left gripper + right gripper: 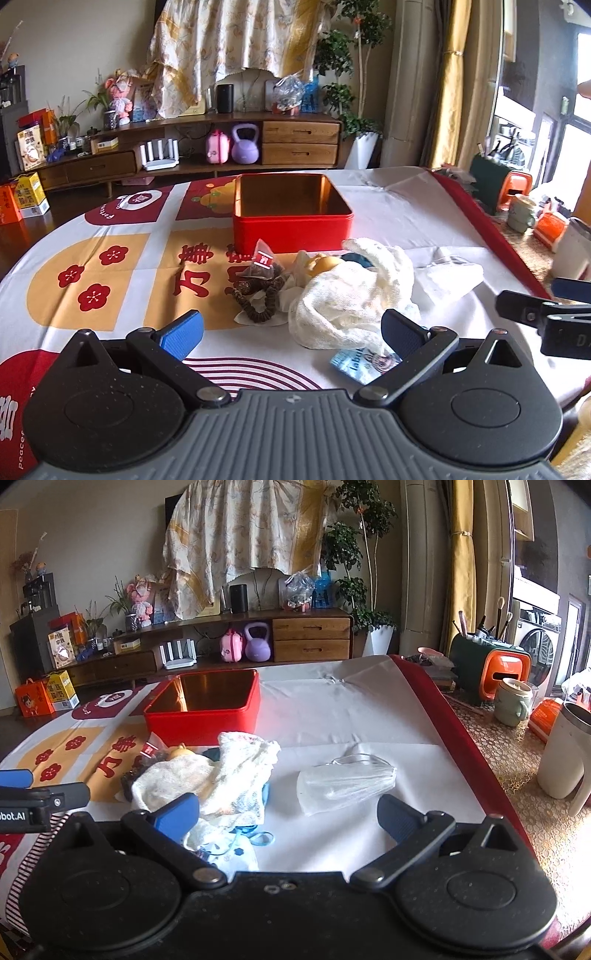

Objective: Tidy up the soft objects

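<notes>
The crumpled cream gauze cloth (354, 291) looks light, limp and easily bunched, so a pinch on a raised fold near its top should lift it; I judge it may drag along the smaller things it drapes over. It lies on the printed tablecloth (110, 273), just near of the open red metal tin (291, 221). The left gripper (291, 332) hovers with jaws spread wide and empty, the cloth just beyond its right finger. The right gripper (288, 812) is likewise wide apart, holding nothing, with the cloth at its left finger and a white pleated face mask (343, 782) just far of its gap.
</notes>
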{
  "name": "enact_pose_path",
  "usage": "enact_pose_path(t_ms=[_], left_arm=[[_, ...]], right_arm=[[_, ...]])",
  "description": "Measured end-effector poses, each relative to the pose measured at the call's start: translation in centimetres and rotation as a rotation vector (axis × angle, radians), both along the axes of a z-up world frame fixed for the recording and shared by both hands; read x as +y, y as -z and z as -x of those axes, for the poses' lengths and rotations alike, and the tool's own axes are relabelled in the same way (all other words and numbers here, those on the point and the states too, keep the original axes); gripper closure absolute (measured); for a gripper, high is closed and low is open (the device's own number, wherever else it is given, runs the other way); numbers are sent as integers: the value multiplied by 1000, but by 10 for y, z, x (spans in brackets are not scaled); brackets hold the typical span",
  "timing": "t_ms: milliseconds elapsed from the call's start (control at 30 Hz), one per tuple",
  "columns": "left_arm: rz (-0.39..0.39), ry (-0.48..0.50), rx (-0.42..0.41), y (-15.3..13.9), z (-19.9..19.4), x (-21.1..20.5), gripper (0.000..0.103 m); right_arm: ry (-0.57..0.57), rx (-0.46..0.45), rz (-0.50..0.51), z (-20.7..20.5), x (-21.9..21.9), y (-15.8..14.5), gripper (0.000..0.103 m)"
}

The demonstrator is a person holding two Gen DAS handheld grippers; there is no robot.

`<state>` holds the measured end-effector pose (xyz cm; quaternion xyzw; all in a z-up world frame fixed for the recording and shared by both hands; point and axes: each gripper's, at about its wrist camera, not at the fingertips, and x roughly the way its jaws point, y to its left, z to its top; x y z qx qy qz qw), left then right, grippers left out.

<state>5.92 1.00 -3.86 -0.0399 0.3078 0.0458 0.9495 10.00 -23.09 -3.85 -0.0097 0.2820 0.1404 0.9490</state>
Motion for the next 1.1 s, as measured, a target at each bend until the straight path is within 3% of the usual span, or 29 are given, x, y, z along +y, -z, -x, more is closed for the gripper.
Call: enact_pose_path(t_ms=[133, 400, 600, 833, 1100], left_arm=[[8, 10, 16, 12, -19, -1, 0], [-36, 124, 27, 31, -56, -31, 0], [-62, 173, 50, 49, -80, -51, 0], [-97, 141, 64, 62, -101, -61, 1], [-84, 117, 96, 73, -111, -60, 3]], right_arm=[[7, 16, 45, -24, -6, 11, 1], [-25, 42, 136, -72, -14, 34, 1], [-65, 70, 147, -106, -13, 48, 1], [-83, 83, 195, -129, -6, 64, 1], [-74, 116, 207, -144, -6, 81, 13]])
